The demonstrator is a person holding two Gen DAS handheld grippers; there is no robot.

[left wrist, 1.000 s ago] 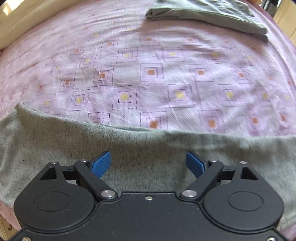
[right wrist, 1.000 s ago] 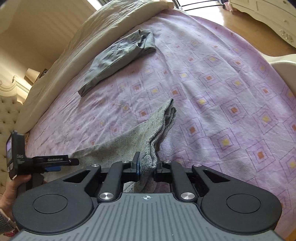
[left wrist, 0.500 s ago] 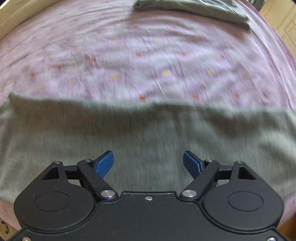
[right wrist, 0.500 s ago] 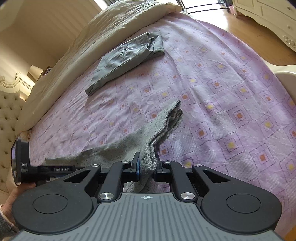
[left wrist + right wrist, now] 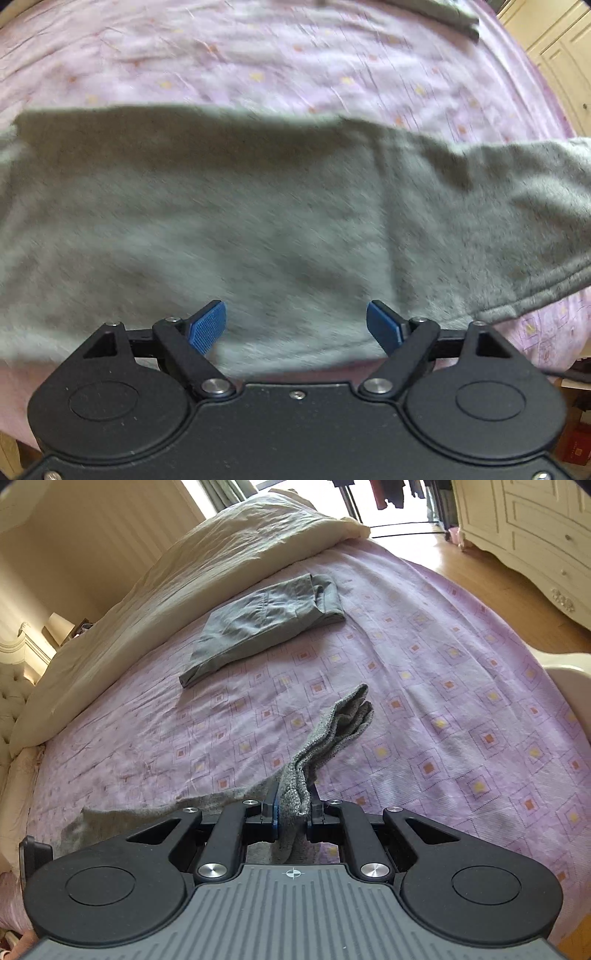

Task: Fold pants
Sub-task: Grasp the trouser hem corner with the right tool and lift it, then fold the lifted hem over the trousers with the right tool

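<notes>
**Right end lifting, left hand-held gripper closing in over the cloth**

The right hand-held gripper [image 5: 293,814] is clamping a bunched end of the grey pants [image 5: 280,221], and it is carrying that end higher than a second ago: the cloth ahead of its fingers is now standing up off the bed [image 5: 461,709] in a ridge, where before it was trailing lower along the sheet. The rest of the pants is running back and to the left of this hand-held gripper, lying flat on the bed.

The left hand-held gripper [image 5: 295,325] is moving in as well. A second ago only a strip of grey lay just ahead of its fingers; now the pants are filling most of its view, with the far edge well ahead and a hemmed end off to its right. Its blue pads [image 5: 207,326] are standing wide apart, holding nothing, just above the near edge of the cloth. The view is blurred, so I cannot tell whether the pads are touching the fabric.

This is likely the set-up for a fold: one end raised, the other hand-held gripper coming to pin or pick up the near edge. A second, folded garment [image 5: 266,624] is lying well ahead of the right hand-held gripper, untouched.
</notes>
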